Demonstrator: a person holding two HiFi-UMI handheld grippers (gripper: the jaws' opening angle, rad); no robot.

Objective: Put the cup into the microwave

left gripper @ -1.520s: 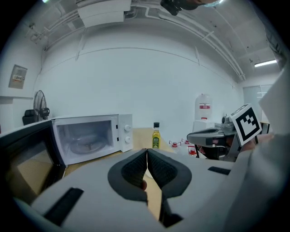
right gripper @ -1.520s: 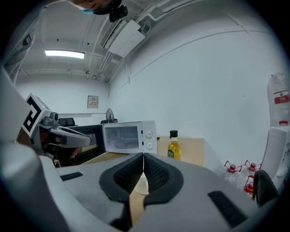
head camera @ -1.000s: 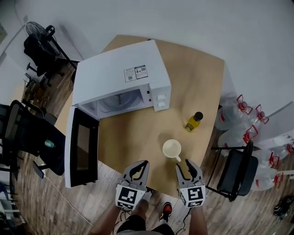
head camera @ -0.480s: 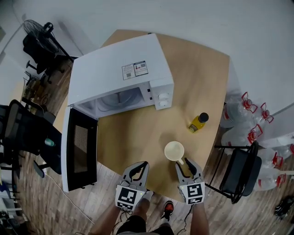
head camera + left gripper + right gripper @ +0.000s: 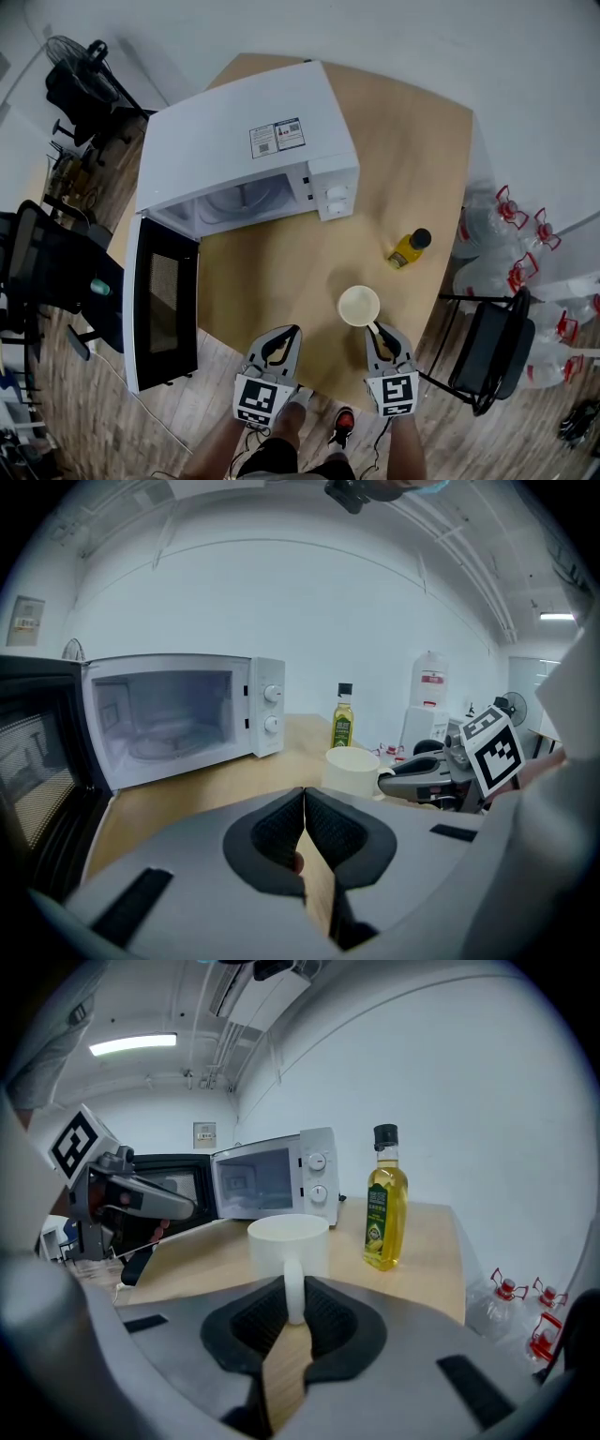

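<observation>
Near right of table [image 5: 281, 272], cup [image 5: 359, 306] stands upright, handle [image 5: 293, 1288] toward me; my right gripper [image 5: 293, 1309] closing on handle, pads both sides. Left gripper [image 5: 305, 819] pressed together, empty. Cup likely stiff, light, slick, breakable: hold handle firmly, keep level for microwave [image 5: 246, 150] far left

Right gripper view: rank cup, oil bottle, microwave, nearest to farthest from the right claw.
1. cup: dead ahead, its handle between the closing jaws of the right claw.
2. oil bottle: ahead, to the right.
3. microwave: far back, left of the bottle, door open.
</observation>
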